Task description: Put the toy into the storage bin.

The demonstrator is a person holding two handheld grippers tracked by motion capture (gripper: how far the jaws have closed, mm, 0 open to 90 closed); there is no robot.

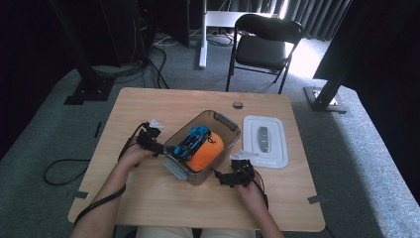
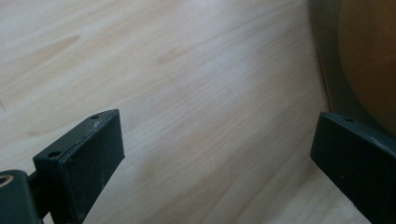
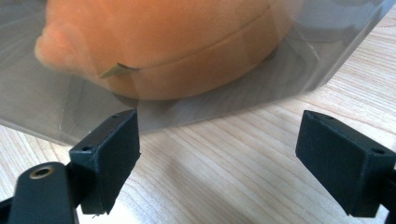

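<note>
Wide-open right gripper [image 3: 217, 149] jaws, empty, beside clear container [image 3: 299, 60].

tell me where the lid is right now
In the high view the white lid lies flat on the table, just right of the clear box, beyond the right gripper.

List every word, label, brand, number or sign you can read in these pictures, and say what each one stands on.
No text can be read anywhere.
Clear plastic storage box: no label shows.
Blue toy car in the box: any marking is too small to read.
Orange plush toy in the box: no print; a small tag-like scrap on it is blurred.
White rectangular lid on the wooden table: its grey centre piece is too small to read.
</note>
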